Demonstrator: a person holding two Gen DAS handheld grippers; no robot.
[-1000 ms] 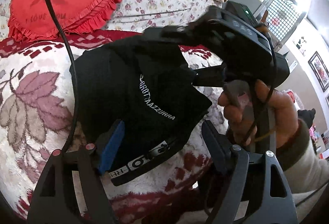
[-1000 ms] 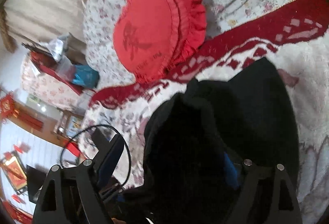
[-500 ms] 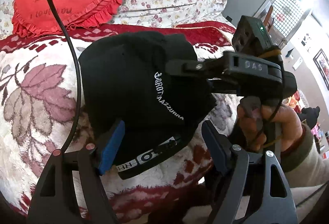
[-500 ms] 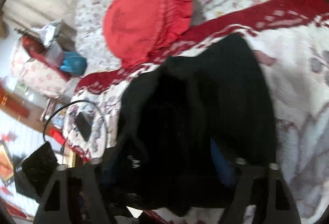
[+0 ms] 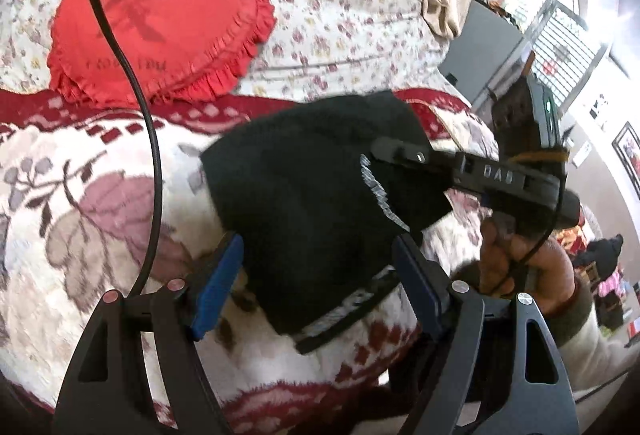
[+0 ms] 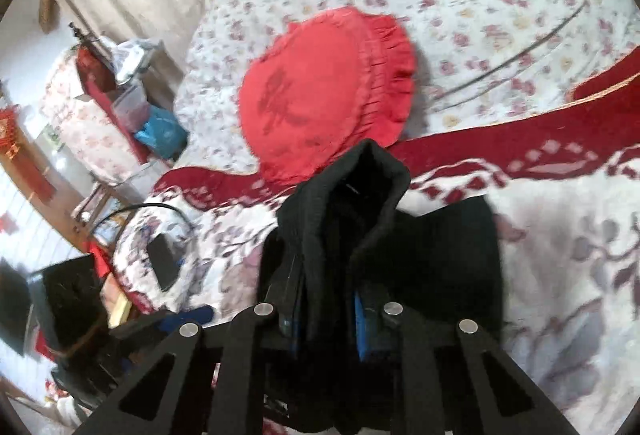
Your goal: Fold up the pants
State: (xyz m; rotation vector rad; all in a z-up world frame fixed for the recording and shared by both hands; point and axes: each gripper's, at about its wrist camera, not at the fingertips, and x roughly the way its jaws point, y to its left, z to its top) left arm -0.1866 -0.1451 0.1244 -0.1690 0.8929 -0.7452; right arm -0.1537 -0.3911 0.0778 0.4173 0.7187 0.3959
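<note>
The right hand-held gripper (image 6: 326,319) pinches the folded black fabric pants (image 5: 320,203) at centre frame; the left hand-held gripper (image 5: 316,283), spread wide, straddles their lower edge.

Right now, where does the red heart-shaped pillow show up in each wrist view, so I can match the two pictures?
Left wrist view: the red pillow sits upper left, behind the black pants, crossed by a black cable.
Right wrist view: the red pillow sits just above centre, directly beyond the bunched pants pinched in the right gripper.
Shared landmark: the dark red band of the blanket running just below the pillow.
</note>
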